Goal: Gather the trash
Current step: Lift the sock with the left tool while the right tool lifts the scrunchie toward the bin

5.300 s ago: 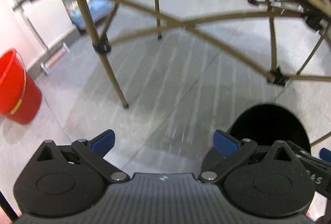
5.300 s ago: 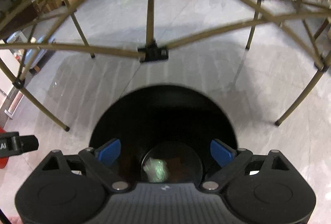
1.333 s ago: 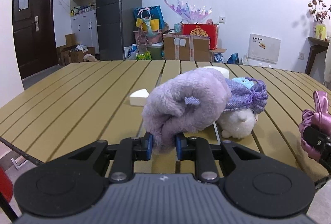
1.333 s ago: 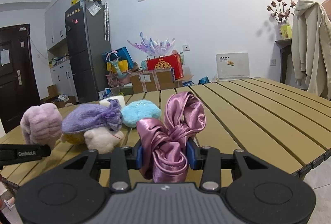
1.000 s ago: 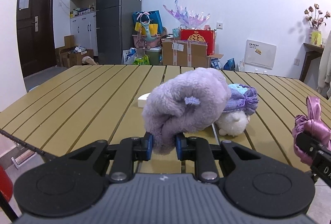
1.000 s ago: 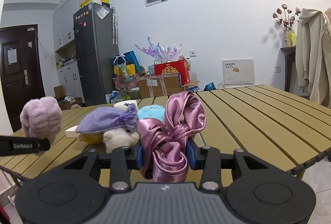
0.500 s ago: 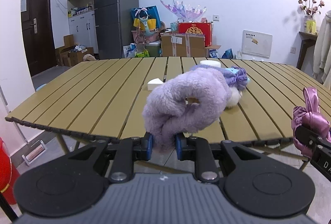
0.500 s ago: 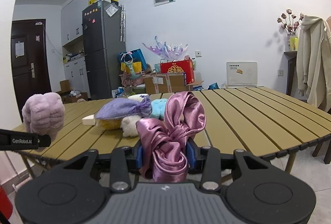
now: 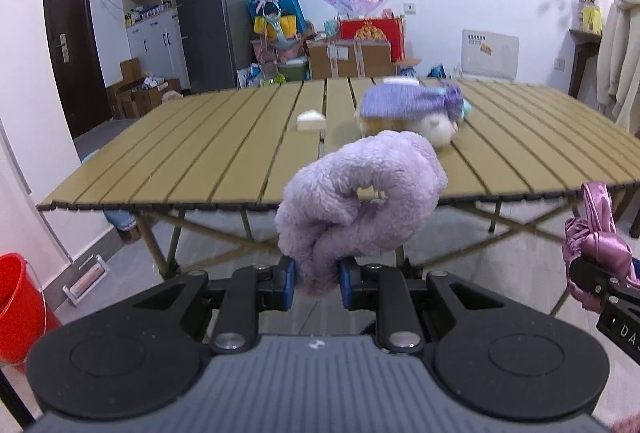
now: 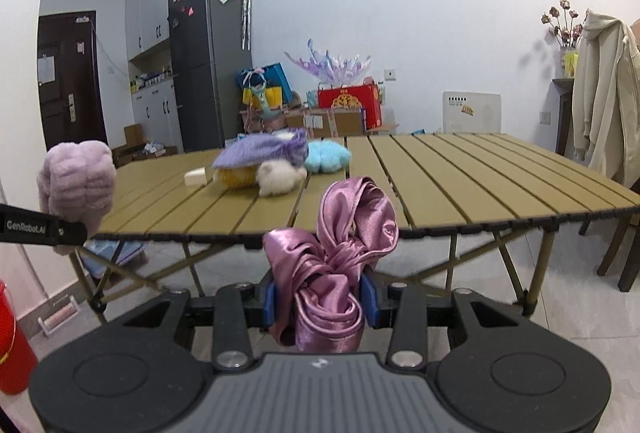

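1. fluffy lilac scrunchie (image 9: pixel 360 201): pinched low between the blue pads of the left gripper (image 9: pixel 316 279), held in the air in front of the near edge of the slatted folding table (image 9: pixel 208 157); also visible at the left margin of the right wrist view (image 10: pixel 76 181).
2. pink satin scrunchie (image 10: pixel 332 273): clamped between the pads of the right gripper (image 10: pixel 320 303), likewise off the table and in front of its near edge; seen at the right margin of the left wrist view (image 9: pixel 596 249).
3. progress, as a judgement: two items lifted and in transit, neither yet dropped; no bin opening visible in either view, so delivery not yet done.
4. left on the tabletop: purple knitted pouch (image 10: pixel 264 149) lying over a yellow plush piece (image 10: pixel 236 175), touching a white plush toy (image 10: pixel 280 177); light blue plush (image 10: pixel 328 155) just beside these, toward the far side; small white block (image 9: pixel 311 121) apart to the left.
5. whether all of the remaining pieces count as trash: cannot tell.
6. red bucket (image 9: pixel 18 307): on the floor at far left, by the wall; use as the collecting vessel uncertain.
7. background, not part of the task: dark refrigerator (image 10: pixel 208 69), cardboard boxes (image 9: pixel 348 59), cream hooded coat (image 10: pixel 604 97) hanging at right.
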`<action>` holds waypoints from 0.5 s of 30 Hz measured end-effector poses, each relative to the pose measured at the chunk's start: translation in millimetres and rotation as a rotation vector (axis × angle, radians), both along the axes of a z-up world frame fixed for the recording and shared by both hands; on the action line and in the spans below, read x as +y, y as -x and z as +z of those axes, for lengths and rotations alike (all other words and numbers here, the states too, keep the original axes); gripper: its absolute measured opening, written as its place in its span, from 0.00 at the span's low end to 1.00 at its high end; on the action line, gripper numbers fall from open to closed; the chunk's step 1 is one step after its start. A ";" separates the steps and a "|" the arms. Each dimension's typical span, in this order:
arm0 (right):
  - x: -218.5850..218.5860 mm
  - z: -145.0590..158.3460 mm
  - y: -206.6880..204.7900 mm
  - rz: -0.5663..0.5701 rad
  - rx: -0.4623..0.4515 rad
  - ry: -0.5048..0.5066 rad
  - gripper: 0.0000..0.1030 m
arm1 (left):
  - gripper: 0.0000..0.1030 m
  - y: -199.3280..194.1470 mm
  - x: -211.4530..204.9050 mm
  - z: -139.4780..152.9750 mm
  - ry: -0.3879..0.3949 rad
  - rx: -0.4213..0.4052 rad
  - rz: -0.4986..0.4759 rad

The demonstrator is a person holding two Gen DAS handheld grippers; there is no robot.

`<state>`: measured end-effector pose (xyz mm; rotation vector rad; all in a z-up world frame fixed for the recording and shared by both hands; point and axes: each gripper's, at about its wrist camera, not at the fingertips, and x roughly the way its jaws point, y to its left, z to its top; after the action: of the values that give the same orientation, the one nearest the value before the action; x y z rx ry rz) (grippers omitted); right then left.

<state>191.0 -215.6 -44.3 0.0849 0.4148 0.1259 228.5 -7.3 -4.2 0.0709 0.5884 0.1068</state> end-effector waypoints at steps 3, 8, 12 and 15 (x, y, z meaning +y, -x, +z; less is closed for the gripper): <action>0.6 -6.9 13.4 0.002 0.030 0.018 0.38 | 0.21 10.6 2.1 -10.8 -0.005 0.038 -0.002; 1.5 -17.8 33.2 0.011 0.074 0.026 0.38 | 0.21 22.2 3.5 -28.3 -0.018 0.096 -0.006; 0.7 -27.7 42.6 0.015 0.122 0.025 0.38 | 0.21 30.7 3.6 -45.8 -0.022 0.144 -0.006; -1.1 -36.4 47.2 0.017 0.162 0.023 0.38 | 0.21 37.7 4.2 -58.6 -0.019 0.180 -0.008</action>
<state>143.8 -216.8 -80.7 0.0692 0.5789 0.1317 190.8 -3.1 -62.9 0.1023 0.7663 0.0985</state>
